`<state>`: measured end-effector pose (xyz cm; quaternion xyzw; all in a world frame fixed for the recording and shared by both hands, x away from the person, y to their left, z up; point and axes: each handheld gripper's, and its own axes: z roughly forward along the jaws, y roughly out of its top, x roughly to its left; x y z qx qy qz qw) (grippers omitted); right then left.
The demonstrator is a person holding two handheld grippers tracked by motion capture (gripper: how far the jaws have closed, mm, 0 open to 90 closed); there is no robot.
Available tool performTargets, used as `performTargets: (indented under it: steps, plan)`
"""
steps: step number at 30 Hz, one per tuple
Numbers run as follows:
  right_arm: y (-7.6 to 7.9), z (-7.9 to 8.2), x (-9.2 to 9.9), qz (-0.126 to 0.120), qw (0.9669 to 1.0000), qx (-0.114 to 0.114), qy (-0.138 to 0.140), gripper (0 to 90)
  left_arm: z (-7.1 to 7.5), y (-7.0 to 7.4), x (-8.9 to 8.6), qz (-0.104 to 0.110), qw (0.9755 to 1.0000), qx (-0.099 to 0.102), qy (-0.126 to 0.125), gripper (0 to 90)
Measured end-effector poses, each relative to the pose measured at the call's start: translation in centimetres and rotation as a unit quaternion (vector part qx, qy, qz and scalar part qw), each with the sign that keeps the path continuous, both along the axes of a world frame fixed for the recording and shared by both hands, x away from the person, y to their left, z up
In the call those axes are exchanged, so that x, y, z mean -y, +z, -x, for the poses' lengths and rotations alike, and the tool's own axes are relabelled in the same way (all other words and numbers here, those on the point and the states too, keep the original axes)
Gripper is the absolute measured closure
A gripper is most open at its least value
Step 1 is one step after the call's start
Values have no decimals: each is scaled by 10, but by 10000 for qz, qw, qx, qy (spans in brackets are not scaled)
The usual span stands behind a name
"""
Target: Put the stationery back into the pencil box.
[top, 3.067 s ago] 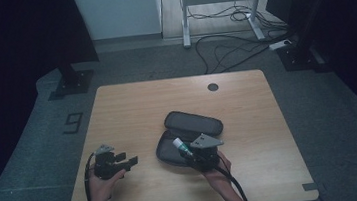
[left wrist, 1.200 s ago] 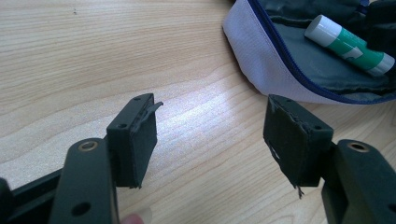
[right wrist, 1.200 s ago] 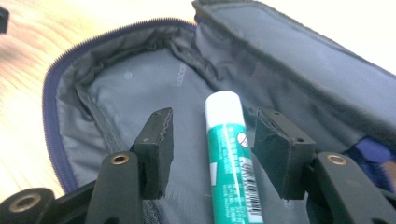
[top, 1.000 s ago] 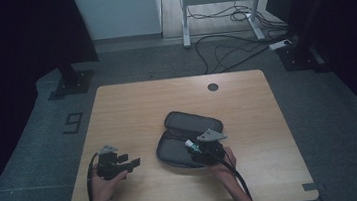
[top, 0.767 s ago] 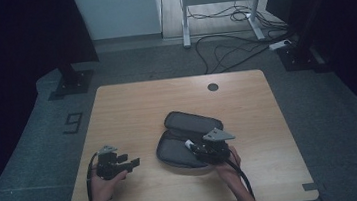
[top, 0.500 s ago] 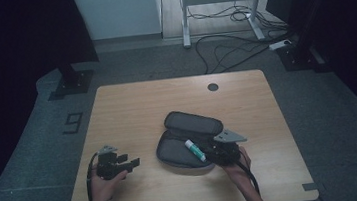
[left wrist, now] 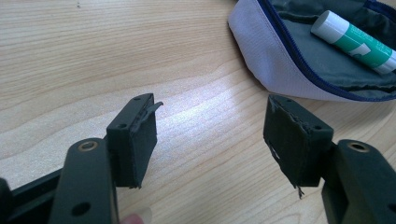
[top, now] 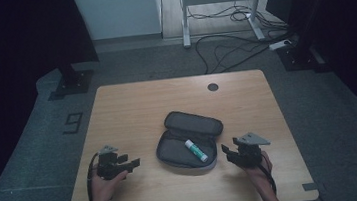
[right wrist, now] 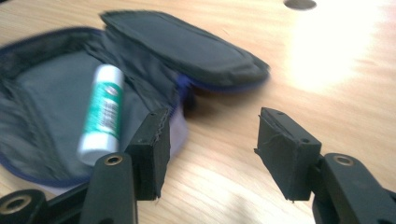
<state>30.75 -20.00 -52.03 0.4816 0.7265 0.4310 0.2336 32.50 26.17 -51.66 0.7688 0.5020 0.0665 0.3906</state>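
The worktop [top: 132, 110] is bare across its far half and along both side margins; a claw can pass there unhindered. The one obstacle at centre is the open pencil case [top: 189, 140], lying flat with its lid [top: 196, 122] folded back toward the far edge. A glue stick [top: 196, 150] lies inside the case, its upper side uncovered and reachable from above. The left claw [top: 134, 163] stands just left of the case, jaws apart, bare wood between them. The right claw [top: 226, 152] stands just right of the case, jaws apart, nothing between them. A round cable hole [top: 213, 87] sits near the far edge.
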Motion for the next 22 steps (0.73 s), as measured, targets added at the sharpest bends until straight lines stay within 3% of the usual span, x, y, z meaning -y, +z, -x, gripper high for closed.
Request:
performTargets:
  steps: [9, 22]
  plan:
    - [-13, -1, 24, 19, 9994, -191, -276, 430, -1, -2, 1, -26, 10000, -36, 4, 350]
    - [-13, -2, 26, -5, 9994, -183, -303, 426, -2, -4, 2, -77, 10000, -63, -13, 346]
